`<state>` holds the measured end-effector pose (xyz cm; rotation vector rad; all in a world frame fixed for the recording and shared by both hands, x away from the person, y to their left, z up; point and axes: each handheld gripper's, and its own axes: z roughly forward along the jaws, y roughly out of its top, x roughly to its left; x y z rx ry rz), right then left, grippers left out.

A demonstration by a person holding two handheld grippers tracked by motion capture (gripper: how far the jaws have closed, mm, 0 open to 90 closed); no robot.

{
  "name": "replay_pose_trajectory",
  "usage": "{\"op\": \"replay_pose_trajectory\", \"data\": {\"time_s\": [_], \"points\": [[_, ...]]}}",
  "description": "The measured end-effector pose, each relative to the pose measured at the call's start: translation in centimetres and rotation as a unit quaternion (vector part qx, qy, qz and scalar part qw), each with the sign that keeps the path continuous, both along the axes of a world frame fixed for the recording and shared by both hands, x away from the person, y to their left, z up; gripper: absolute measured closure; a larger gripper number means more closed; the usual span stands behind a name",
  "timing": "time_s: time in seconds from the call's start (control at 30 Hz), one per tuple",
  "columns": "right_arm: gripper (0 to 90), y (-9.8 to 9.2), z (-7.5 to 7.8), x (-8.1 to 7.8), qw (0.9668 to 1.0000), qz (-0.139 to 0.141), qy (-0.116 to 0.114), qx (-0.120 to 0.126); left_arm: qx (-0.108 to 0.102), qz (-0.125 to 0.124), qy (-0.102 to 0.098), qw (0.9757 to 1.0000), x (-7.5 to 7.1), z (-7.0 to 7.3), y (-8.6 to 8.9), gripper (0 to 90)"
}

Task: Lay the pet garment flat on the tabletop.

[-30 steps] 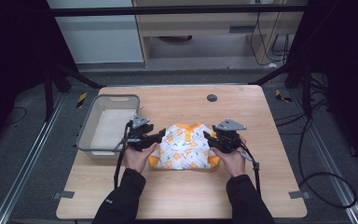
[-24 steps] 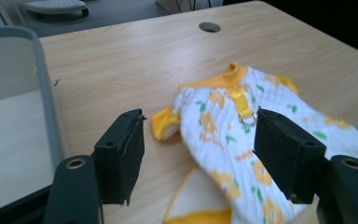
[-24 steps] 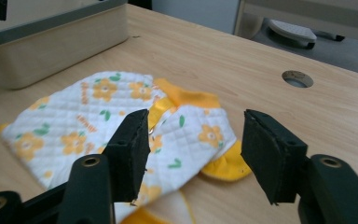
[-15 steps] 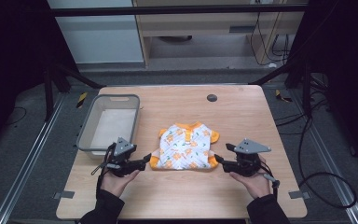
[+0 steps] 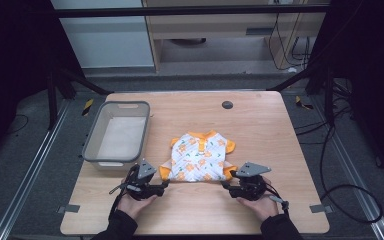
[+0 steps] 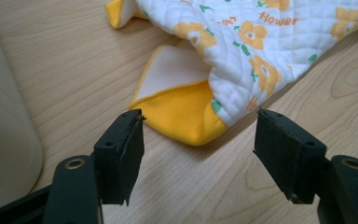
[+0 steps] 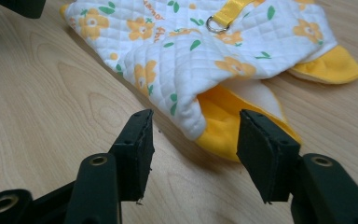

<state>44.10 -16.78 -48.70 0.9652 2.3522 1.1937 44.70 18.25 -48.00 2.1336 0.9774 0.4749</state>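
A small white quilted garment [image 5: 200, 157] with orange flowers and yellow trim lies flat in the middle of the wooden table [image 5: 280, 150]. My left gripper [image 5: 162, 186] rests low at its near left corner. In the left gripper view the yellow corner flap [image 6: 186, 116] reaches between the tips of the left gripper [image 6: 198, 126], untouched; the jaws have just been closing a little. My right gripper [image 5: 228, 186] sits at the near right corner. The right gripper [image 7: 196, 121] also has a yellow flap [image 7: 223, 126] between its tips without contact, and its jaws have just been closing.
A grey plastic bin [image 5: 92, 145] with a pale lining stands at the table's left side, close to my left hand. A small black round hole [image 5: 227, 105] sits near the far edge. Bare wood lies to the right of the garment and along the near edge.
Both hands have drawn back toward the near edge and sunk to the tabletop. The grippers went from the garment's sides to its two near corners. The garment lies flatter and more spread.
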Motion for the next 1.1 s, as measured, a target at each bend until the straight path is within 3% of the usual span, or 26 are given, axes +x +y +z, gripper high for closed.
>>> {"op": "replay_pose_trajectory", "data": {"time_s": [0.23,0.3,0.33,0.37,0.43,0.57,0.77,0.97,1.1], "points": [[53.2,1.1,-0.8,0.6,0.9998,0.015,0.009,-0.009,0.009,-0.016,0.017,0.9997,0.8,-1.2,-1.4,40.9],[58.1,1.2,-0.9,0.6,0.9997,0.019,0.011,-0.010,0.009,-0.019,0.026,0.9994,1.0,-1.4,-1.6,48.3],[65.5,1.2,-1.0,0.7,0.9997,0.019,0.012,-0.013,0.007,-0.018,0.031,0.9993,1.1,-1.4,-1.6,55.1],[65.5,1.2,-1.0,0.7,0.9997,0.019,0.012,-0.013,0.007,-0.018,0.031,0.9993,1.1,-1.4,-1.6,58.8],[75.9,1.2,-1.2,0.9,0.9995,0.014,0.017,-0.023,0.003,-0.016,0.036,0.9992,1.2,-1.3,-1.4,63.1],[81.4,1.1,-1.0,0.8,0.9996,0.018,0.017,-0.016,-0.001,-0.021,0.041,0.9989,1.0,-0.9,-1.3,76.8],[82.8,0.5,1.1,-0.2,0.9993,0.029,-0.003,0.023,-0.039,-0.044,0.029,0.9978,-0.4,1.5,-0.8,81.7],[82.6,-0.8,4.3,-2.3,0.9975,0.049,-0.007,0.050,-0.084,-0.078,0.010,0.9934,-3.0,5.5,0.0,81.9],[82.2,-1.3,6.3,-1.9,0.9956,0.046,0.015,0.081,-0.096,-0.062,0.009,0.9934,-2.1,6.9,-0.3,81.6]]}}
